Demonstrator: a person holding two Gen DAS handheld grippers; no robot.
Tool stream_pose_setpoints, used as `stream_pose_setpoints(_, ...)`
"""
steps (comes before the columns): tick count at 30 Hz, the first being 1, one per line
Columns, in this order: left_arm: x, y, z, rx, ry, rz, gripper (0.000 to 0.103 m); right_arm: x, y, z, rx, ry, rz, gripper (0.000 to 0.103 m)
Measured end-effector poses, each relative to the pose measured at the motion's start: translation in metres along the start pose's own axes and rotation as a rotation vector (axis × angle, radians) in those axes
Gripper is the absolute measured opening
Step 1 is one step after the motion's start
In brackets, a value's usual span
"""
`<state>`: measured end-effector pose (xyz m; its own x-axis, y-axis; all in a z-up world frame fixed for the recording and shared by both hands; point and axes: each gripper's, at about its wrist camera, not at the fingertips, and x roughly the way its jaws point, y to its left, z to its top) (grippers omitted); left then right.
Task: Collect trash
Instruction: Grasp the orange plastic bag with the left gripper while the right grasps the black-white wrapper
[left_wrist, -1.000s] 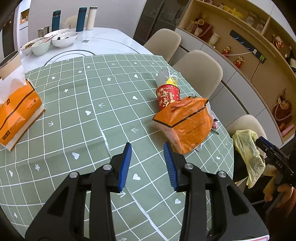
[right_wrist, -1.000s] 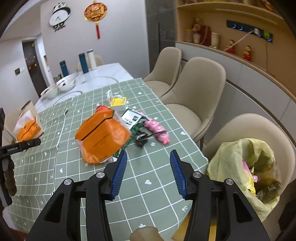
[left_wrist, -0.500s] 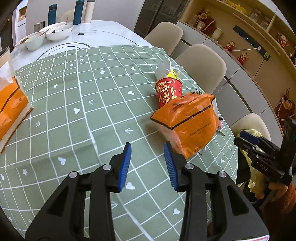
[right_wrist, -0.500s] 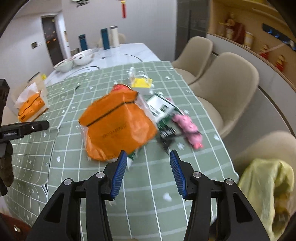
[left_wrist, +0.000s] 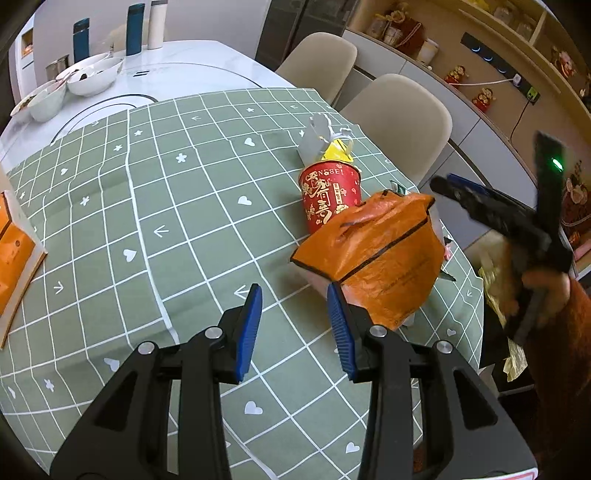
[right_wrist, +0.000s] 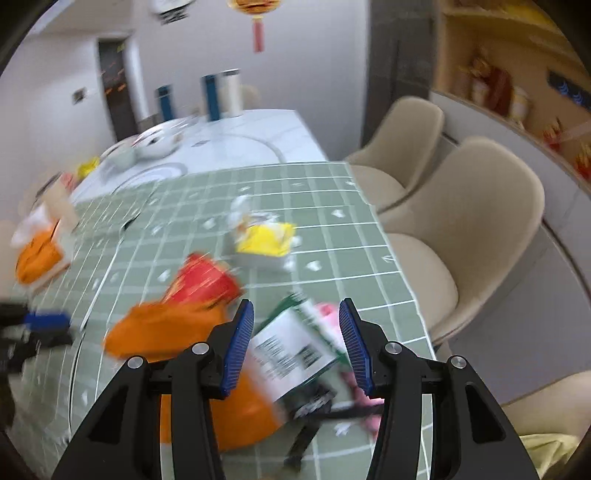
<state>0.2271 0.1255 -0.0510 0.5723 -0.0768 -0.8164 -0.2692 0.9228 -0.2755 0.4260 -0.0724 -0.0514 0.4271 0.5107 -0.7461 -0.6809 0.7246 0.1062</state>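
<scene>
Both grippers have come closer to the trash pile. It lies near the table edge: orange bag (left_wrist: 376, 254), red cup (left_wrist: 330, 197), white printed packet (right_wrist: 291, 354). Nothing is picked up yet. Next, 1 gripper must close on a piece. The right gripper (right_wrist: 295, 339) tilts down over the packet, open, holding nothing. The left gripper (left_wrist: 293, 325) is half open, holding nothing.

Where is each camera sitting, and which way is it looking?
Left wrist: on the left gripper, looking down over the green tablecloth at the orange bag; its open jaws show, plus the person's other hand.
Right wrist: on the right gripper, looking down at the white packet; its open jaws show.
Shared: orange bag, red cup.
</scene>
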Motion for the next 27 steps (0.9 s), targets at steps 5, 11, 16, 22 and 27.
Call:
stream_pose_setpoints(5, 0.005, 0.002, -0.001, -0.021, 0.019, -0.015, 0.035, 0.034, -0.008, -0.006, -0.001, 0.101, 0.026, 0.045)
stream_pose_setpoints(11, -0.003, 0.011, -0.009, -0.033, 0.011, -0.025, 0.035, 0.02, 0.031, -0.047, -0.08, 0.152, 0.129, 0.028)
stream_pose_setpoints(16, -0.004, 0.018, -0.019, -0.042, 0.017, -0.032, 0.035, -0.004, 0.049, -0.09, -0.091, 0.203, 0.15, 0.028)
stream_pose_setpoints(22, 0.0, 0.02, -0.03, 0.0, 0.027, -0.046, 0.039, -0.063, 0.025, -0.111, 0.084, 0.073, 0.149, 0.04)
stream_pose_setpoints(27, 0.025, 0.027, -0.039, -0.071, 0.077, -0.041, 0.039, -0.08, 0.005, -0.125, 0.189, 0.069, 0.101, 0.045)
